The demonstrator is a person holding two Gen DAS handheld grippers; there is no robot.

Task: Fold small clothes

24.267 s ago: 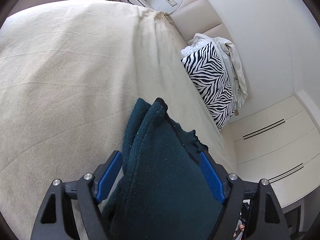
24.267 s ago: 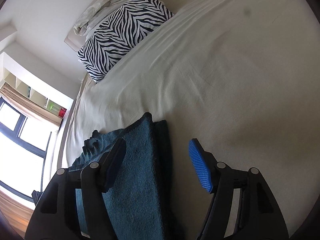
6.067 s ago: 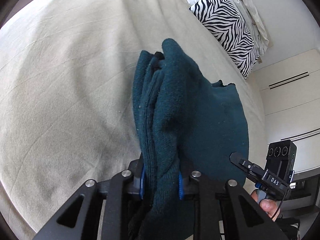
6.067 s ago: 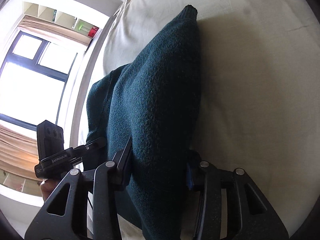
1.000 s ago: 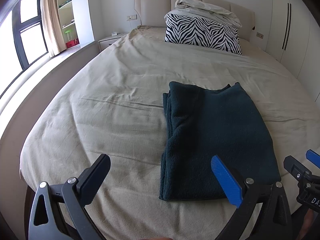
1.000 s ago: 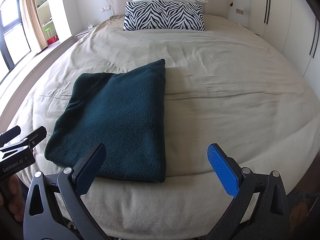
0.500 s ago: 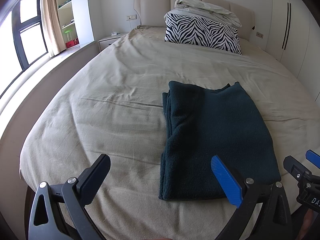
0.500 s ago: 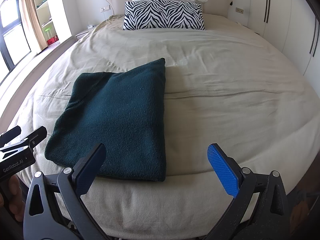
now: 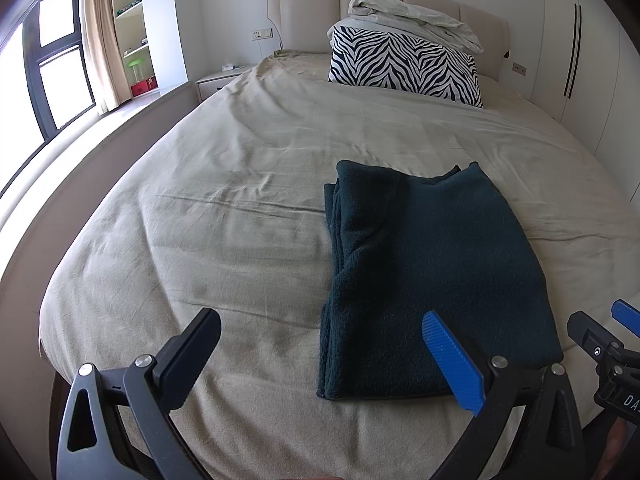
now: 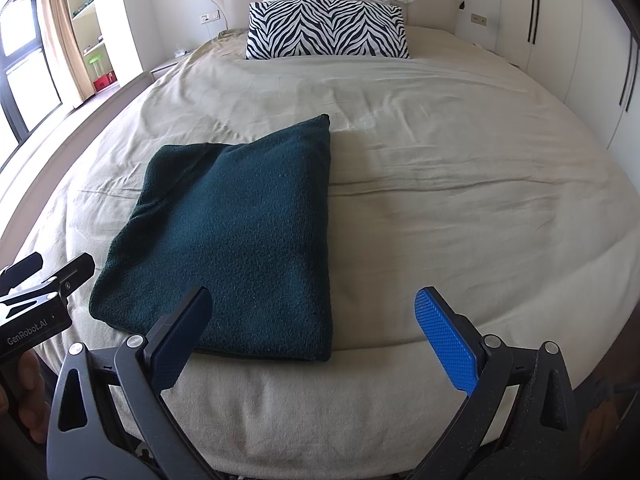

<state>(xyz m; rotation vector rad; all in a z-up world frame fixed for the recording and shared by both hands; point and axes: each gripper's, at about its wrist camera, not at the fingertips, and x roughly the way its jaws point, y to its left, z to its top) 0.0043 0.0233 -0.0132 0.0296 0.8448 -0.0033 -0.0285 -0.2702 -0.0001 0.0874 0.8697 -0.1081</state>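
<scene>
The dark teal garment (image 9: 432,280) lies folded into a neat rectangle near the foot of the bed (image 9: 240,184). The folding looks finished. The left gripper (image 9: 320,344) and right gripper (image 10: 312,320) hover spread wide, holding nothing.

Colours before you
Your dark teal garment (image 10: 236,236) lies on beige sheet (image 10: 460,184); zebra-striped black-and-white pillow (image 10: 326,30) at twelve o'clock.
</scene>
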